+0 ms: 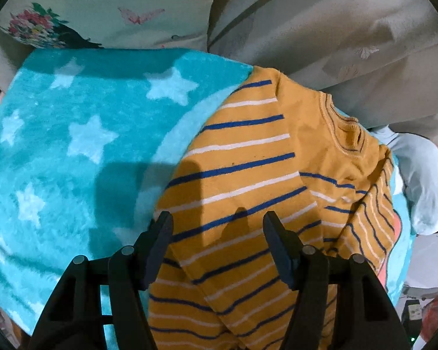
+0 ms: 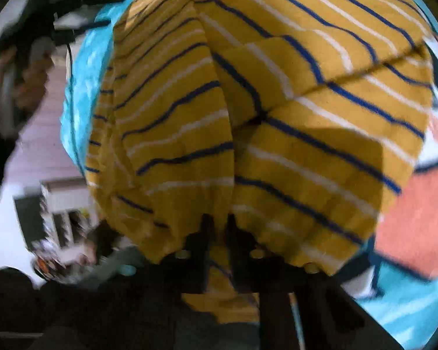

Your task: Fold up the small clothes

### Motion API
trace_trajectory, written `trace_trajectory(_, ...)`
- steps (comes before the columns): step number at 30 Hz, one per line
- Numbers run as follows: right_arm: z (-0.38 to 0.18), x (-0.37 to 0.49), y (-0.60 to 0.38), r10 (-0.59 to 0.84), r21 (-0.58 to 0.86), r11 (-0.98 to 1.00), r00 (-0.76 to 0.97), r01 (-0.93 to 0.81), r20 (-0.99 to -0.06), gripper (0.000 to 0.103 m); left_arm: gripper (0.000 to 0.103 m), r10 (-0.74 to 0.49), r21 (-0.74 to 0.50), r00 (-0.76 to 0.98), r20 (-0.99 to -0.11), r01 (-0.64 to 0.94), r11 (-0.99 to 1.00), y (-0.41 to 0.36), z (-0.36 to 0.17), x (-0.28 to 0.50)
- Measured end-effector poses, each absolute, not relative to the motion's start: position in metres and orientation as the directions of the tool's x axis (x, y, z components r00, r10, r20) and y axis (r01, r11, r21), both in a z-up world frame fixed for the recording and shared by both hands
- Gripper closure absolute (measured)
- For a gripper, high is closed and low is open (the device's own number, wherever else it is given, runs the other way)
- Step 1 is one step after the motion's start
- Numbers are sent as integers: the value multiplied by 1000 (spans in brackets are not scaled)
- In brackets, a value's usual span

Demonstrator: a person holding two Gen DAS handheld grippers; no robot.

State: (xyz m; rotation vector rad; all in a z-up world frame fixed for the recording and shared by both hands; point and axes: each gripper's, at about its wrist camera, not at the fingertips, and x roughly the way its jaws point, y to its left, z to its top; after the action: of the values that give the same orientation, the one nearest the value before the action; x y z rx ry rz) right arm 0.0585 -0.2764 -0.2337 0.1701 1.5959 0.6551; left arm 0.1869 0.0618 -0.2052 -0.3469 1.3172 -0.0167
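From the left wrist, the mustard striped shirt (image 1: 257, 169) lies on a turquoise star blanket (image 1: 81, 134), collar toward the beige sheet (image 1: 321, 29) beyond it. The left tool (image 1: 217, 227) hangs over the shirt's lower half, fingers spread wide, nothing between them.

From the right wrist, blurred, the right tool (image 2: 217, 224) seems pinched narrow on a bunched shirt (image 2: 248, 102) edge, fabric draping over its fingers.

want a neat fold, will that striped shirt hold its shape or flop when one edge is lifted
Probably floppy: the striped shirt bunches and drapes where the right tool pinches it. Likely light, since one pinch lifts the folds. It may cling to the fuzzy blue blanket rather than slide.
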Motion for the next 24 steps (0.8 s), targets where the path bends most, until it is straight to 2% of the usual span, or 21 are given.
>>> trace_trajectory(3, -220, 66, -279, 479, 489, 832, -104, -262, -872, 87, 40, -222, -270, 255, -941, -173, 947, 64, -206, 196)
trace_trajectory(4, -215, 71, -284, 506, 508, 826, -77, -245, -859, 69, 40, -224, -272, 259, -940, -167, 948, 64, -204, 199)
trace_trajectory(5, -191, 81, -290, 550, 533, 811, 9, -240, -835, 38, 40, -217, -266, 268, -939, -161, 950, 64, -201, 202)
trace_trajectory(7, -162, 95, -296, 535, 489, 835, 163, -251, -829, 11, 39, -202, -252, 291, -935, -148, 956, 65, -196, 209)
trace_trajectory(10, -136, 137, -311, 473, 417, 880, 326, -229, -818, 9, 30, -167, -220, 311, -936, -141, 965, 68, -196, 225)
trace_trajectory(13, -155, 189, -333, 386, 362, 922, 400, -137, -831, 10, 30, -161, -207, 309, -937, -123, 971, 68, -204, 245)
trace_trajectory(16, -187, 238, -355, 344, 353, 934, 382, -50, -857, 30, 30, -158, -191, 303, -940, -83, 978, 64, -215, 264)
trace_trajectory(18, -209, 263, -367, 325, 361, 932, 373, 31, -869, 35, 30, -170, -193, 292, -941, -51, 980, 59, -223, 274)
trace_trajectory(21, -224, 286, -378, 325, 373, 925, 364, 68, -873, 36, 39, -228, -242, 264, -937, -22, 970, 51, -232, 284)
trace_trajectory(22, -227, 290, -378, 344, 390, 918, 355, 68, -869, 38, 46, -232, -245, 258, -938, -18, 969, 49, -234, 287)
trace_trajectory(24, -233, 295, -376, 378, 419, 906, 326, 63, -867, 46, 53, -230, -245, 241, -943, -34, 969, 48, -240, 295)
